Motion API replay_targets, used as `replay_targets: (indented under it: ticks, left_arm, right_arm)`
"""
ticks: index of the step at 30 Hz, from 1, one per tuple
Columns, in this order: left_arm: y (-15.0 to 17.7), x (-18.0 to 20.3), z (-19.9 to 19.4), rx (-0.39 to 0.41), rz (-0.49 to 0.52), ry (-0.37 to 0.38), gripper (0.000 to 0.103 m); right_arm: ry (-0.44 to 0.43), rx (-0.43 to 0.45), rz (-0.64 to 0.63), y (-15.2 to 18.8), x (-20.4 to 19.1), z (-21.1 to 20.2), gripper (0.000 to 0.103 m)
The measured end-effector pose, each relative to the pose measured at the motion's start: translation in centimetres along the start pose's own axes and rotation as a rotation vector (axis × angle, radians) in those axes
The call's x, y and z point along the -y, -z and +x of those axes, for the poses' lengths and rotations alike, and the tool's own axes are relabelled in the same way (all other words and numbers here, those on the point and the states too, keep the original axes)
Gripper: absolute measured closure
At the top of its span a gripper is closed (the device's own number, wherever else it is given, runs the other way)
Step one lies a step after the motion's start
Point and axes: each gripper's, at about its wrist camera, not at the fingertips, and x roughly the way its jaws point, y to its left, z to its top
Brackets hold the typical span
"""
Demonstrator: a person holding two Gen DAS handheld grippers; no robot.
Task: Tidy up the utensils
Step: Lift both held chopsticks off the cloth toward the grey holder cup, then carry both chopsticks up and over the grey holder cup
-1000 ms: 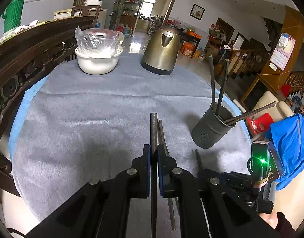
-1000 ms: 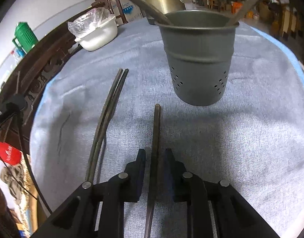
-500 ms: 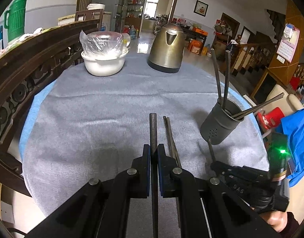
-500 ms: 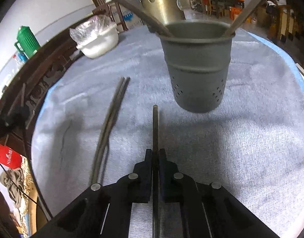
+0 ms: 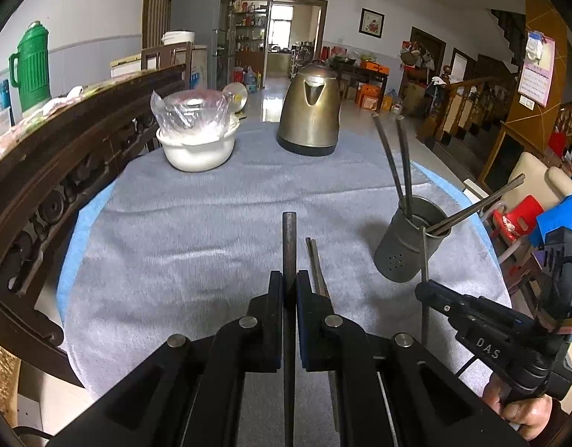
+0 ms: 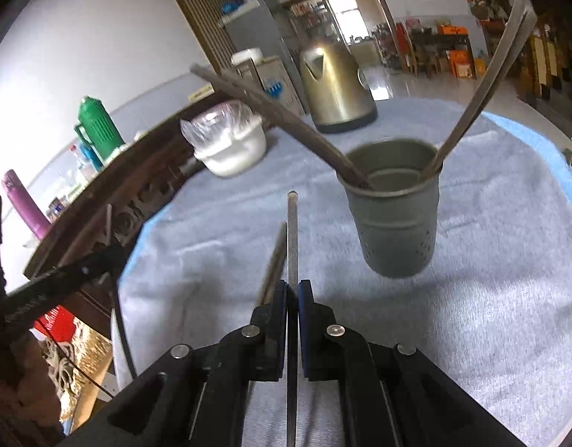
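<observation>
My left gripper (image 5: pixel 289 279) is shut on a dark chopstick (image 5: pixel 288 238) and holds it above the grey cloth. A pair of chopsticks (image 5: pixel 315 264) lies on the cloth just right of it. The grey perforated utensil cup (image 5: pixel 408 246) stands at the right with several chopsticks in it. My right gripper (image 6: pixel 292 290) is shut on another chopstick (image 6: pixel 292 238), lifted off the cloth, left of and near the cup (image 6: pixel 394 208). The right gripper also shows in the left wrist view (image 5: pixel 425 290), its chopstick upright beside the cup.
A brass kettle (image 5: pixel 310 111) and a white bowl covered in plastic (image 5: pixel 196 138) stand at the far side of the cloth-covered table (image 5: pixel 174 231). A carved wooden chair back (image 5: pixel 54 171) runs along the left edge. A green thermos (image 5: pixel 34 67) stands beyond it.
My right gripper has shut on the single chopstick and lifted it off the cloth, toward the cup. My left gripper has risen with its chopstick.
</observation>
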Motion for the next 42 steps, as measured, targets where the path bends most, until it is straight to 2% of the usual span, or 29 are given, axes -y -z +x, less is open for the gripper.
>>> replay_targets:
  ticks: [10, 25, 33, 42]
  left_arm:
    - [-0.6, 1.8, -1.6, 0.041, 0.046, -0.021, 0.096]
    - [-2.4, 6.9, -4.5, 0.122, 0.157, -0.033, 0.096]
    - [-3.7, 10.0, -6.0, 0.169, 0.224, -0.034, 0.096]
    - [-4.2, 10.7, -5.9, 0.168, 0.232, -0.026, 0.096]
  right_arm:
    - [-0.066, 0.121, 0.000, -0.7, 0.1, -3.1, 0.097]
    - [-0.103, 0.269, -0.021, -3.2, 1.1, -8.1, 0.096]
    - [-0.097, 0.322, -0.042, -4.7, 1.5, -10.7, 0.096]
    - [-0.087, 0.339, -0.034, -5.2, 2.9, -12.2, 0.096]
